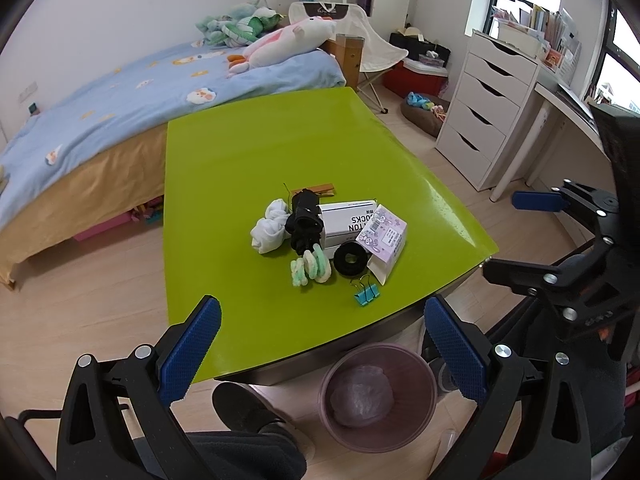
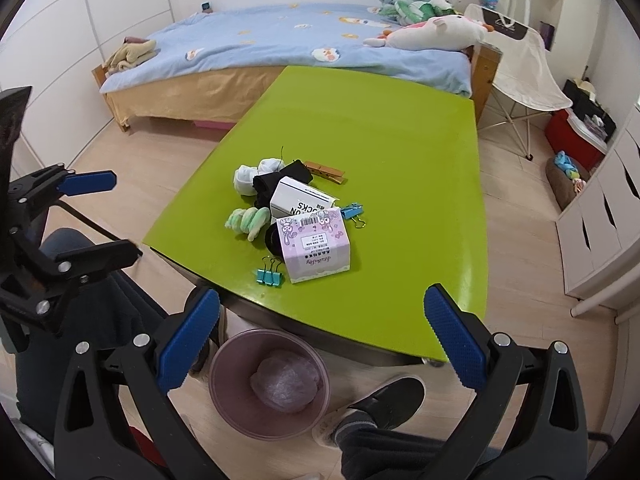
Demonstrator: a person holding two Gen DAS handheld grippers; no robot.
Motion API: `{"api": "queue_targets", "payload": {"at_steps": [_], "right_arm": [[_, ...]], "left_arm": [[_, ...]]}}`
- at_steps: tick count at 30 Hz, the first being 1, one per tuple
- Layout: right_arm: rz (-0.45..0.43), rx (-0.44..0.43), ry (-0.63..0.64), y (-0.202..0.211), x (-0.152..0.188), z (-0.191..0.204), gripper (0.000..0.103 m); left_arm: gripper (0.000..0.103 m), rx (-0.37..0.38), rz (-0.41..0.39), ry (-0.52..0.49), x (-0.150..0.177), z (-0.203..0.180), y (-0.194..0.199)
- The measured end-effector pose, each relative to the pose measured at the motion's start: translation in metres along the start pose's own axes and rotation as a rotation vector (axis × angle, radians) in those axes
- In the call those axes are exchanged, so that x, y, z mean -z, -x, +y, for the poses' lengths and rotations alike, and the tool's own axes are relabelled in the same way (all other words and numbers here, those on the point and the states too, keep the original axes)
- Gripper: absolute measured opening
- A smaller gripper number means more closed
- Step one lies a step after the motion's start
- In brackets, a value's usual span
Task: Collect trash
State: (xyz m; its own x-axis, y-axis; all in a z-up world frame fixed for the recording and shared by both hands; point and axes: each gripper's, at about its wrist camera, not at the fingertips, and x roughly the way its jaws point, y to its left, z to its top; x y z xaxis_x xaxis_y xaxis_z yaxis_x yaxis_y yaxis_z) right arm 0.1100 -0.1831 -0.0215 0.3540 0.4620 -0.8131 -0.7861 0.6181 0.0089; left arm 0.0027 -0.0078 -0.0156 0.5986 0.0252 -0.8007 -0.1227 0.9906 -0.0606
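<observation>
Blue-padded left tongs (image 1: 322, 354) and right tongs (image 2: 322, 346) wide open, empty, second binder-clip cluster (image 2: 352, 212) right-view only

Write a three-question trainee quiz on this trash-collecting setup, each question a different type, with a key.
1. True or false: the left gripper is shut on the purple box.
2. Multiple choice: the pink wastebasket stands A) on the green table, B) on the floor at the table's near edge, C) on the bed.
3. Fill in: the teal binder clips lie beside the ____ box.

Key: 1 false, its fingers are spread and hold nothing; the right gripper is open too. 2 B. 3 purple.
</observation>
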Motion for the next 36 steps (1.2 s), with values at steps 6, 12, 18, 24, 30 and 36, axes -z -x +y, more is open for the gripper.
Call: {"api": "queue_targets", "payload": {"at_steps": [6, 12, 18, 24, 30, 36], "right_arm": [[0.049, -0.016, 0.058, -0.033, -0.014, 0.001, 0.100], [0.131, -0.036, 0.102, -0.077, -0.022, -0.002, 0.100], [0.201, -0.054, 0.137, -0.113, -0.023, -0.004, 0.100], [0.216, -0.072, 0.143, -0.127, -0.027, -0.004, 0.098], [0.222, -0.101, 0.135, -0.128, -0.029, -0.006, 0.064], [0.179, -0.110, 0.103, -0.113, -0.027, -0.007, 0.064]], "left_arm": [[0.097, -0.002, 0.005, 0.005, -0.002, 0.007, -0.003], [0.097, -0.006, 0.020, 0.007, -0.002, 0.012, -0.006], [0.097, -0.008, 0.035, 0.012, 0.000, 0.016, -0.010], [0.097, -0.006, 0.047, 0.020, 0.002, 0.019, -0.012], [0.097, 0.003, 0.052, 0.028, 0.000, 0.021, -0.015], [0.097, 0.005, 0.056, 0.030, -0.002, 0.022, -0.021]]}}
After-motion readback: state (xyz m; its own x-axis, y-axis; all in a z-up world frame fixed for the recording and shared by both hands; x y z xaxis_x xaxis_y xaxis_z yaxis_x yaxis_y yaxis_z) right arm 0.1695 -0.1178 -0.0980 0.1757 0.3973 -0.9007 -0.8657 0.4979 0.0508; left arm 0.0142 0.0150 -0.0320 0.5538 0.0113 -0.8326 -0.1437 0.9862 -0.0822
